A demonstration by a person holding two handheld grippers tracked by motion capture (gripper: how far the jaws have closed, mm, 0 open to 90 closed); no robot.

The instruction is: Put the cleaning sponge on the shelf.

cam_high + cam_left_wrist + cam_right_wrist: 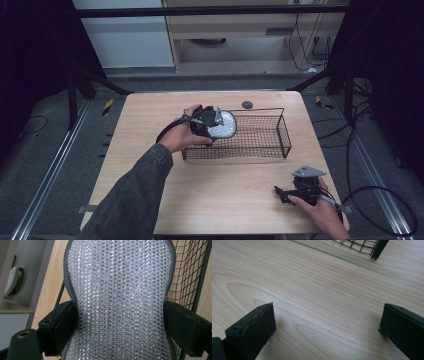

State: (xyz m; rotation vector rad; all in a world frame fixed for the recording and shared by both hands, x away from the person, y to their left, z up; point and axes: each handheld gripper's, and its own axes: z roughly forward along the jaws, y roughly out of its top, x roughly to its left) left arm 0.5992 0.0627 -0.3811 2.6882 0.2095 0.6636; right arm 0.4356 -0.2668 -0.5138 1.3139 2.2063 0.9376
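Note:
A silver, glittery mesh sponge (226, 125) with a dark grey border hangs over the left end of a black wire basket (260, 150). My left gripper (212, 128) grips it from the left. In the left gripper view the sponge (120, 290) stands between the two jaws, narrowed where they meet its sides, with my left gripper (120, 323) shut on it; the basket's wire wall (190, 272) is behind on the right. My right gripper (280, 192) rests low at the table's front right. Its jaws stand wide apart over bare wood, so my right gripper (327, 322) is open and holds nothing.
The light wooden table (150, 150) has a small dark round cap (247, 104) near its far edge. A corner of the basket (362, 245) is ahead of the right gripper. Black cables (380, 200) lie on the floor to the right.

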